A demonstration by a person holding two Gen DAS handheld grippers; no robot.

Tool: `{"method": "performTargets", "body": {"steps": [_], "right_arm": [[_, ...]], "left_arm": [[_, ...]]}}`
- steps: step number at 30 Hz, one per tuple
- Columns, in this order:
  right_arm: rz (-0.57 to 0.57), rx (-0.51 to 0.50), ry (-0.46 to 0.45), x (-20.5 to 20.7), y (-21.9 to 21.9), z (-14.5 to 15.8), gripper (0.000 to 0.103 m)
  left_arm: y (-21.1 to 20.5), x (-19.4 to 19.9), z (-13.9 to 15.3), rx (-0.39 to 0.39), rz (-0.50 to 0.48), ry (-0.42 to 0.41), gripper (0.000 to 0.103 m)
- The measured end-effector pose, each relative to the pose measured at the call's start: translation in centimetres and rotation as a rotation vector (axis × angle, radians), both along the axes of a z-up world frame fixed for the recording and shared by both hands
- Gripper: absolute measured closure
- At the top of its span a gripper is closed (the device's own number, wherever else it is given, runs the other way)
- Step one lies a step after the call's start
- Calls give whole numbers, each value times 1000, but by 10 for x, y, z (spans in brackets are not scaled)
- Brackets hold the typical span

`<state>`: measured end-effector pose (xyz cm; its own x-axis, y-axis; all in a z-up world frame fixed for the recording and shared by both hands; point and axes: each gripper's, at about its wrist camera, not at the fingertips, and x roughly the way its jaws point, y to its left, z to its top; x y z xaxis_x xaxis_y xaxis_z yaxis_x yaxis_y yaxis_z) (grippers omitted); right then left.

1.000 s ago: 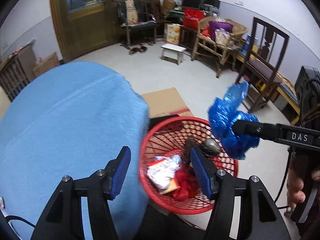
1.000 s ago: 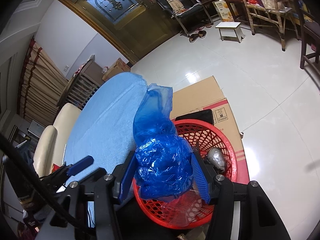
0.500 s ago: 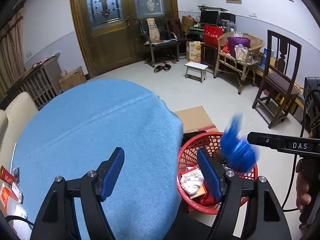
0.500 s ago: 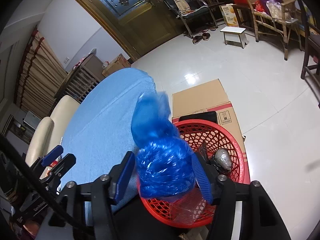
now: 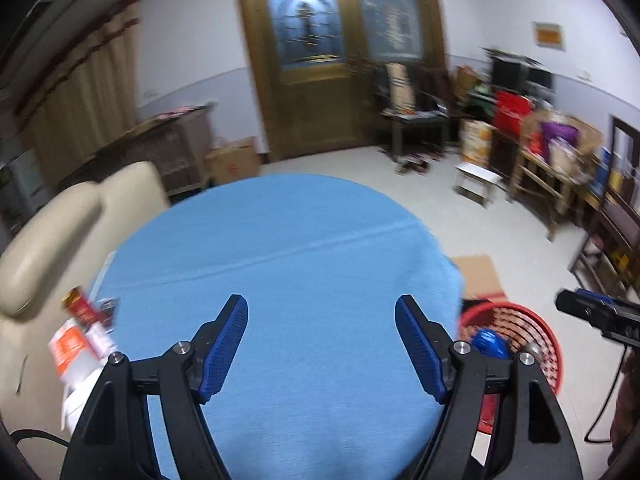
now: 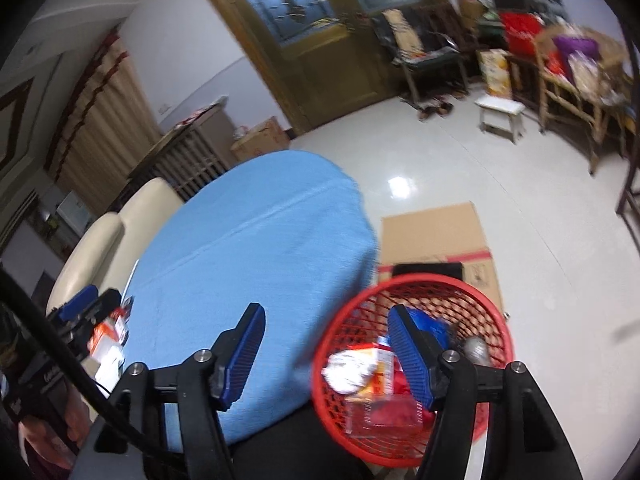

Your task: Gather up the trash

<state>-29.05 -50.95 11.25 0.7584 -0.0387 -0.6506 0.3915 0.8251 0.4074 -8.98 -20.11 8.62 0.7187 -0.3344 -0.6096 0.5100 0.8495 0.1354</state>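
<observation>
Blue bag dropped into the basket; both grippers now empty.

The right gripper (image 6: 324,348), clamped on the blue plastic bag (image 6: 430,326) a second ago, now has its fingers spread wide, and the bag lies in the red basket (image 6: 496,334) beside the counter (image 5: 304,280). The left gripper (image 5: 321,344) also gapes, holding nothing, and has swung toward packets (image 5: 80,332) at the counter's left edge, probably next.

The left gripper (image 5: 321,346) hangs over the blue tablecloth (image 5: 280,264) with its jaws spread wide and nothing between them. The right gripper (image 6: 325,354) is likewise wide apart and empty, its left finger above the same tablecloth and its right finger off the edge.
</observation>
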Motion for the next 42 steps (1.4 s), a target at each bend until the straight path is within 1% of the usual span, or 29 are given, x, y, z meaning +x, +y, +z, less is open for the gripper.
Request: {"method": "performTargets", "body": {"steps": [4, 7, 12, 14, 17, 19, 20, 21, 22, 24, 27, 34, 35, 38, 42], "right_arm": [[95, -103, -51, 18, 42, 26, 36], [159, -174, -95, 29, 74, 45, 36], [257, -270, -179, 44, 130, 80, 36], [282, -296, -207, 46, 147, 89, 36], [319, -332, -245, 49, 173, 104, 36], [337, -357, -258, 52, 191, 113, 35], [345, -363, -264, 53, 196, 116, 35], [356, -369, -273, 53, 203, 120, 35], [360, -376, -278, 54, 209, 123, 35], [366, -385, -291, 54, 218, 130, 35], [370, -391, -306, 55, 228, 136, 35], [374, -390, -315, 58, 242, 148, 35], [378, -392, -316, 58, 244, 149, 35], [384, -405, -321, 56, 249, 151, 35], [383, -413, -321, 52, 255, 150, 35]], "left_arm": [[44, 7, 17, -14, 135, -34, 26], [72, 7, 30, -6, 221, -65, 26], [113, 5, 46, -25, 310, -97, 26], [130, 4, 53, -35, 341, -109, 26], [147, 2, 60, -50, 352, -118, 26], [158, -3, 65, -55, 377, -137, 26], [163, -5, 67, -57, 387, -145, 24], [166, -5, 68, -57, 393, -147, 17], [170, -8, 71, -57, 405, -153, 14], [176, -10, 74, -60, 418, -171, 13], [185, -15, 83, -63, 433, -204, 13], [200, -26, 98, -76, 463, -242, 13], [201, -28, 100, -78, 467, -245, 12], [208, -34, 105, -84, 480, -253, 6], [210, -41, 109, -82, 496, -266, 6]]}}
